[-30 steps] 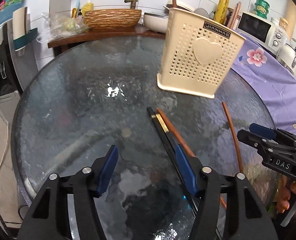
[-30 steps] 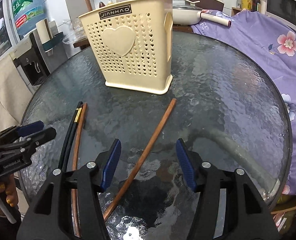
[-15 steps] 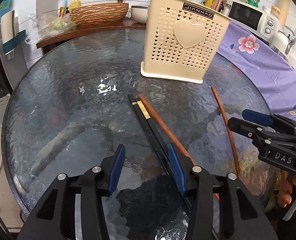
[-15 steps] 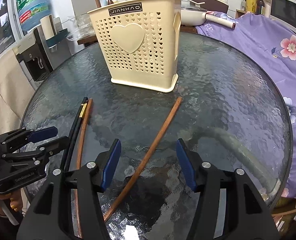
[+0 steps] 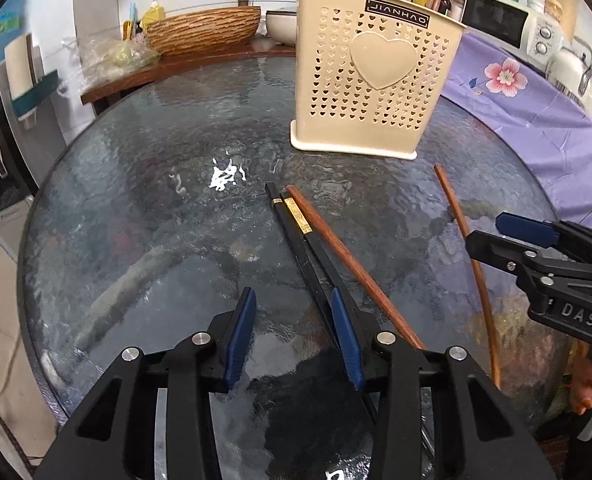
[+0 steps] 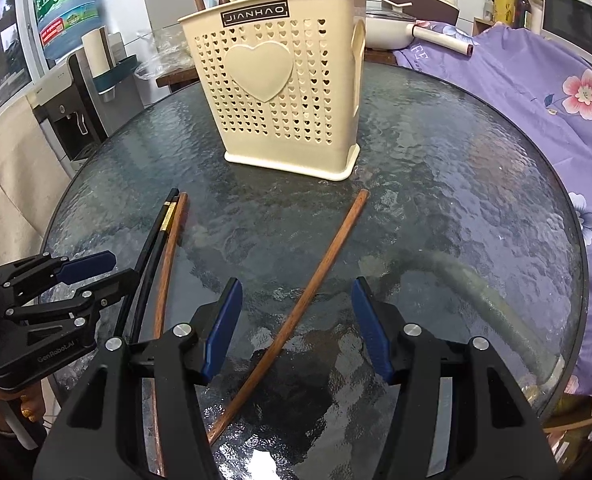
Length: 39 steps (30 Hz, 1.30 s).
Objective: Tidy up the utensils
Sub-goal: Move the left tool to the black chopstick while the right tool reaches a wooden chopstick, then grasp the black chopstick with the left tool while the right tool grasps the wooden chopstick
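A cream perforated utensil holder (image 5: 372, 80) with a heart stands upright on the round glass table (image 5: 135, 208); it also shows in the right wrist view (image 6: 283, 96). Two black chopsticks (image 5: 296, 232) and a brown chopstick (image 5: 336, 248) lie together on the glass, their near ends running under my left gripper's right finger. My left gripper (image 5: 291, 316) is open, just left of them. A lone brown chopstick (image 6: 316, 276) lies between the fingers of my open right gripper (image 6: 296, 304), which hovers over it. Brown sticks stand in the holder.
A purple flowered cloth (image 6: 556, 92) covers the counter at right. A wooden shelf (image 5: 167, 68) with a woven basket (image 5: 203, 32) and a bowl stands behind the table. A water dispenser (image 6: 67, 92) stands at left. A microwave (image 5: 508, 20) sits far right.
The left gripper has swung right and narrowed a little, so the black and brown chopsticks now lie beside its right finger. The right gripper has eased forward over the lone chopstick.
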Each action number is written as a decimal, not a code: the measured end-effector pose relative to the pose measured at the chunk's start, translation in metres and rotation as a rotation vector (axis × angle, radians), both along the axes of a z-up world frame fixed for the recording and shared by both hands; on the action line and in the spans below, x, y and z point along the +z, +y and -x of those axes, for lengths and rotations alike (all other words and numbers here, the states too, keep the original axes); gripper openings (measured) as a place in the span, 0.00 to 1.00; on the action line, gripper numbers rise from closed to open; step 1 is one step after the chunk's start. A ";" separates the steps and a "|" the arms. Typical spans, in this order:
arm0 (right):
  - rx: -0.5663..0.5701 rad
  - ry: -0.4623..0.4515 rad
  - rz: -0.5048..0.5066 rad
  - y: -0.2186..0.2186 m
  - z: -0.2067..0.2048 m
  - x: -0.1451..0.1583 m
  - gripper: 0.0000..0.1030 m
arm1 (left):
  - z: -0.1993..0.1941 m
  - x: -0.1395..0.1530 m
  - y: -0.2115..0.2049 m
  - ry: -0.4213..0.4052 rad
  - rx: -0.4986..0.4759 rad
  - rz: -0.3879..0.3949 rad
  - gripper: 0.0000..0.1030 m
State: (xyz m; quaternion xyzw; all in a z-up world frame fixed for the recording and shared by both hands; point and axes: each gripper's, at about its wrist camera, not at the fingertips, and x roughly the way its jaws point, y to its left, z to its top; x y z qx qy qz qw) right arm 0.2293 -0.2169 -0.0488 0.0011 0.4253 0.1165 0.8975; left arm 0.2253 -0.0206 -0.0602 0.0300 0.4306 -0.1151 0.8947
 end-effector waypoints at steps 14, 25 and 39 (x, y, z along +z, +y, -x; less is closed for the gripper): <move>0.048 -0.014 0.002 0.012 0.003 0.008 0.56 | -0.010 -0.003 0.014 0.000 0.046 -0.044 0.35; -0.030 0.036 0.054 -0.001 -0.016 -0.002 0.54 | -0.045 -0.002 0.005 0.014 0.020 -0.071 0.34; -0.078 0.098 0.120 0.011 -0.063 -0.016 0.24 | -0.092 -0.001 0.009 0.025 0.036 -0.104 0.12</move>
